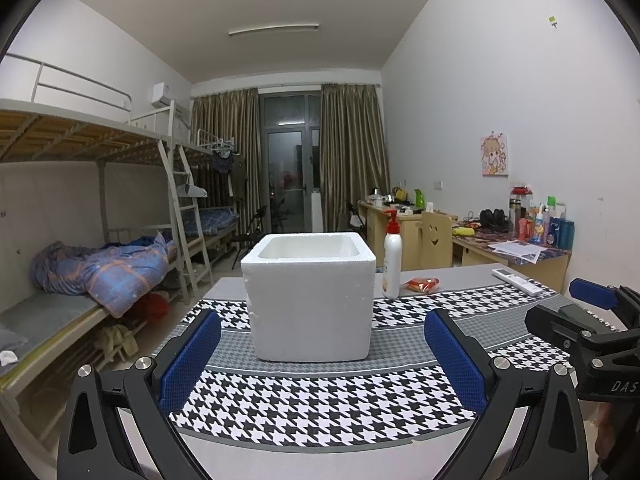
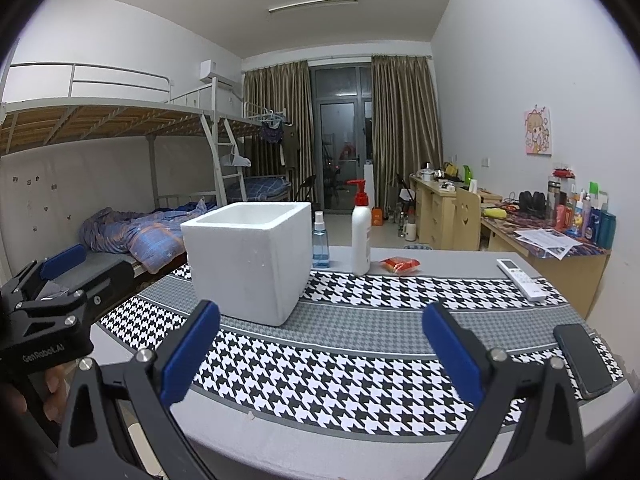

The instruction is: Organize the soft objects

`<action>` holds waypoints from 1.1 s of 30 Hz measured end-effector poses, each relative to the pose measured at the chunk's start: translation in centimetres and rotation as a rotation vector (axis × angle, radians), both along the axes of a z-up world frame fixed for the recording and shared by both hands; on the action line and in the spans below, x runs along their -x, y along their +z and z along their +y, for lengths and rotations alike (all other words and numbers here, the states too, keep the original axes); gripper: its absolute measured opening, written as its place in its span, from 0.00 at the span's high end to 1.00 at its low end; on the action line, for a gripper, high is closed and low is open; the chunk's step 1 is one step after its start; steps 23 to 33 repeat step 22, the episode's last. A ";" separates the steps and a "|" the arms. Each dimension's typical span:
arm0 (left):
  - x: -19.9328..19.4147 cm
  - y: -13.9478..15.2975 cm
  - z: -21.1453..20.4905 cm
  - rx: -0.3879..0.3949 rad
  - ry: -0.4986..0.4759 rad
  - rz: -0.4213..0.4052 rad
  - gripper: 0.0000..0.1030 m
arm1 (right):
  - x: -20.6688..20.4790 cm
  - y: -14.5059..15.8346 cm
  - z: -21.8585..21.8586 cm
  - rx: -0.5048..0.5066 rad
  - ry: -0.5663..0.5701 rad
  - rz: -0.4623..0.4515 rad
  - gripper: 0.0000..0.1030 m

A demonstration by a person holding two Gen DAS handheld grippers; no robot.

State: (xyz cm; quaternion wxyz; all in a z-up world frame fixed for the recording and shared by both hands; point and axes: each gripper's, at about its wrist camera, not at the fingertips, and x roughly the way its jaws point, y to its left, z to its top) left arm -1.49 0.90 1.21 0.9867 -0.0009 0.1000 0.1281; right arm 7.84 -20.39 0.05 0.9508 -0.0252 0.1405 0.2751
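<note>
A white foam box (image 1: 310, 296) stands open-topped on the houndstooth cloth (image 1: 320, 400), straight ahead of my left gripper (image 1: 322, 356), which is open and holds nothing. In the right wrist view the same foam box (image 2: 248, 260) sits ahead and to the left of my right gripper (image 2: 320, 352), also open with nothing between its blue pads. A small red-orange soft packet (image 1: 421, 284) lies behind the box to the right, beside a white pump bottle (image 1: 391, 258); the right wrist view shows the packet (image 2: 400, 265) and the bottle (image 2: 361, 232) too.
A blue spray bottle (image 2: 320, 240) stands behind the box. A white remote (image 2: 522, 278) lies far right, a black phone (image 2: 582, 360) near the right edge. The other gripper (image 1: 588, 332) shows at right. Bunk beds (image 1: 100, 220) line the left wall, cluttered desks (image 1: 512, 244) the right.
</note>
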 end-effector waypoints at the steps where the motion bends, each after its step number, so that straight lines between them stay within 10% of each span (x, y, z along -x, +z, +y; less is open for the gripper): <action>1: 0.0 0.0 0.0 0.000 -0.001 0.001 0.01 | 0.0 0.0 0.0 0.001 0.000 0.001 0.01; 33: -0.2 -0.4 -0.2 -0.007 -0.009 0.014 0.01 | 0.1 -0.2 -0.1 0.001 0.001 0.004 0.01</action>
